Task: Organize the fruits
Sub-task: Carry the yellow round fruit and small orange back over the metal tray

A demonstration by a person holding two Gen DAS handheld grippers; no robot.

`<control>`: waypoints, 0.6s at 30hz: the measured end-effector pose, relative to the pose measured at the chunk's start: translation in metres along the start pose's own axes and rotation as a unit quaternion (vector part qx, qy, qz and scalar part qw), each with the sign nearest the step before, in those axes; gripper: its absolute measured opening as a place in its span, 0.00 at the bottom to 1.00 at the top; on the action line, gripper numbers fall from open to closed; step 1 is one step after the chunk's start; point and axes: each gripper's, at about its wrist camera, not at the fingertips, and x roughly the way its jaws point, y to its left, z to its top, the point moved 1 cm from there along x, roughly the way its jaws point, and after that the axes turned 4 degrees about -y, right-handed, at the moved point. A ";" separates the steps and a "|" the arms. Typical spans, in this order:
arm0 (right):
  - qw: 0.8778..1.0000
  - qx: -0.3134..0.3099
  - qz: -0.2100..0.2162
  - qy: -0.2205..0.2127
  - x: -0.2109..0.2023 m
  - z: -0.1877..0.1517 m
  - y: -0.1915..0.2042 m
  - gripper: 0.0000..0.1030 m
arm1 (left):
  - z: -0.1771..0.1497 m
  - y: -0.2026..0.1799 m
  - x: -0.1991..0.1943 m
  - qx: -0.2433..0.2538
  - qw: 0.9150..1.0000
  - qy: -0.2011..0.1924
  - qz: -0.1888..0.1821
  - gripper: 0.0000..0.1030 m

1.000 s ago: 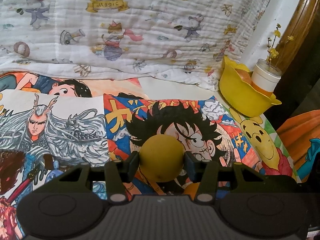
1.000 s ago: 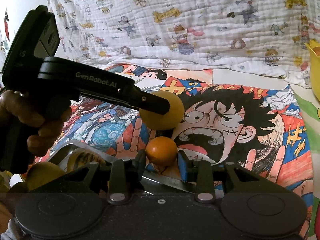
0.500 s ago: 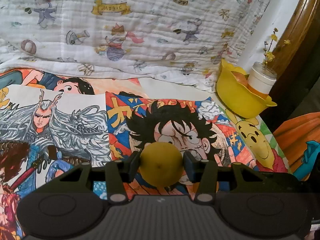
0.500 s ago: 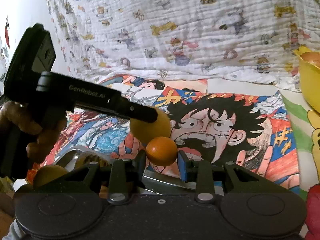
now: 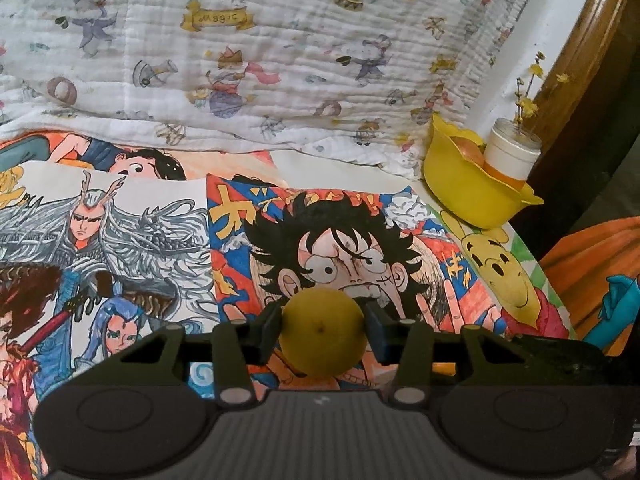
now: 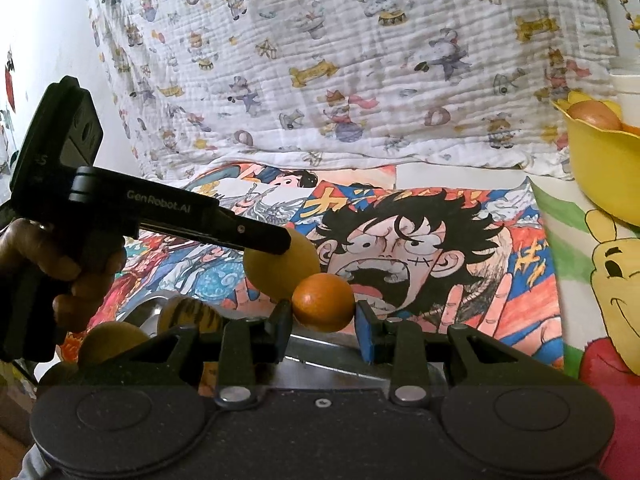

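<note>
The left gripper (image 5: pixel 323 330) has a round yellow fruit (image 5: pixel 323 332) clamped between its two pads, and its jaws are closing a little tighter on it; the fruit fills the whole gap, touches both pads and bulges above and below them, held clear of the cartoon drawings (image 5: pixel 320 240) that cover the table. Seen from the right wrist, that same gripper reaches in from the left, its black finger (image 6: pixel 256 236) lying across the yellow fruit's upper side, with the person's hand (image 6: pixel 60 264) wrapped around the handle. The right gripper (image 6: pixel 323 312) is clenched on a small orange fruit (image 6: pixel 323 302), which sits squarely between the pads, touching both, just in front of and below the yellow fruit. Behind the right gripper's left finger a metal tray (image 6: pixel 148 312) rests on the drawings with a brown striped fruit (image 6: pixel 188 314) and a dull yellow one (image 6: pixel 108 340) in or beside it; which, the gripper body hides. At the far right of the table stands a yellow bowl (image 5: pixel 468 192) with a scalloped rim, holding a pale reddish fruit (image 5: pixel 466 152), and a white cup (image 5: pixel 510 156) with a sprig of yellow flowers touches its rim. A white printed quilt (image 5: pixel 280 60) hangs behind the table.
</note>
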 end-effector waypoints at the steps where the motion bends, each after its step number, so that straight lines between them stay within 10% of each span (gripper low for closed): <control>1: 1.000 0.001 -0.001 0.000 0.000 -0.001 0.000 0.35 | 0.000 -0.001 0.000 0.002 1.000 0.000 0.000 0.47; 18: 1.000 0.009 -0.010 0.007 0.006 0.001 -0.011 0.35 | -0.002 -0.008 0.021 0.040 0.999 0.031 -0.001 0.56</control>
